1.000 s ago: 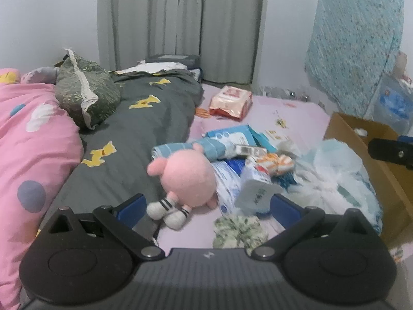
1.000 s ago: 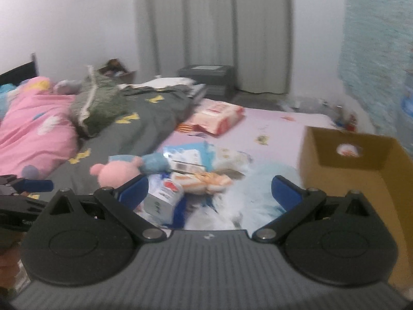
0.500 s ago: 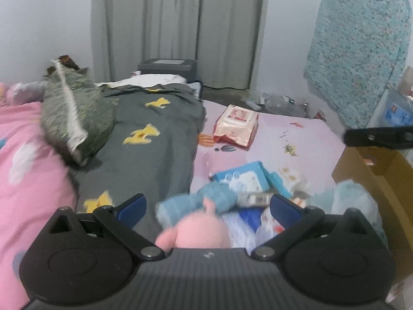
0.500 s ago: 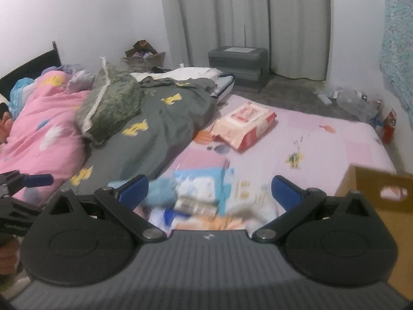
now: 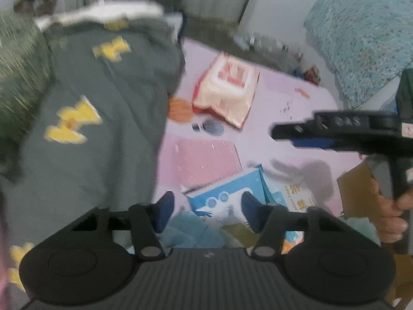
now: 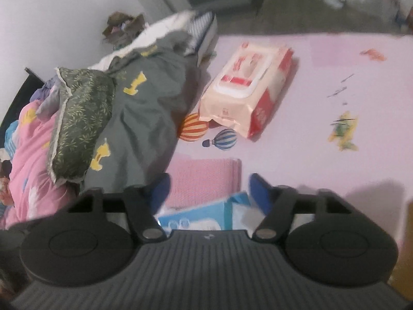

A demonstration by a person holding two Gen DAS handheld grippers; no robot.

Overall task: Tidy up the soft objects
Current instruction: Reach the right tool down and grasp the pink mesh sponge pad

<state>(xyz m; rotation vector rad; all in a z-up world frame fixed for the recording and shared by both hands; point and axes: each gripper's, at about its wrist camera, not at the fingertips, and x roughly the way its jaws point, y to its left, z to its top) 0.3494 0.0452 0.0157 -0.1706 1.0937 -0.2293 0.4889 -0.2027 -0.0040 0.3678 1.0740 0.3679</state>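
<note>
We are recording the lilac bed sheet (image 6: 296, 134) filling the centre and right of both views. A grey duvet with yellow figures (image 5: 103, 118) is lying along the left half of the frame. In the right wrist view a pink quilt (image 6: 25, 160) is bunching at the far left, with a green leaf-print pillow (image 6: 77, 118) resting between it and the grey duvet.

Container: a brown cardboard box (image 5: 358, 188) is showing only as an edge at the right of the left wrist view; we cannot tell what it contains.

Upper centre, a red-and-cream wipes pack (image 6: 247, 87) is lying flat on the sheet, just beside the duvet's edge. Below it a pink knitted cloth (image 6: 206, 180) is lying flat, and a blue-and-white packet (image 5: 227, 196) is overlapping its lower edge. A light blue soft cloth (image 5: 191, 232) is sitting at the bottom centre of the left wrist view, partly hidden by the tool body.

The left gripper (image 5: 205, 211) is hovering over the blue packet and blue cloth. Its jaws have just been closing to a partial gap, pads touching nothing we can see. The right gripper (image 6: 210, 193) is hanging above the pink cloth and the packet; its jaws have likewise just been closing, about half apart, empty. The view is blurred.
</note>
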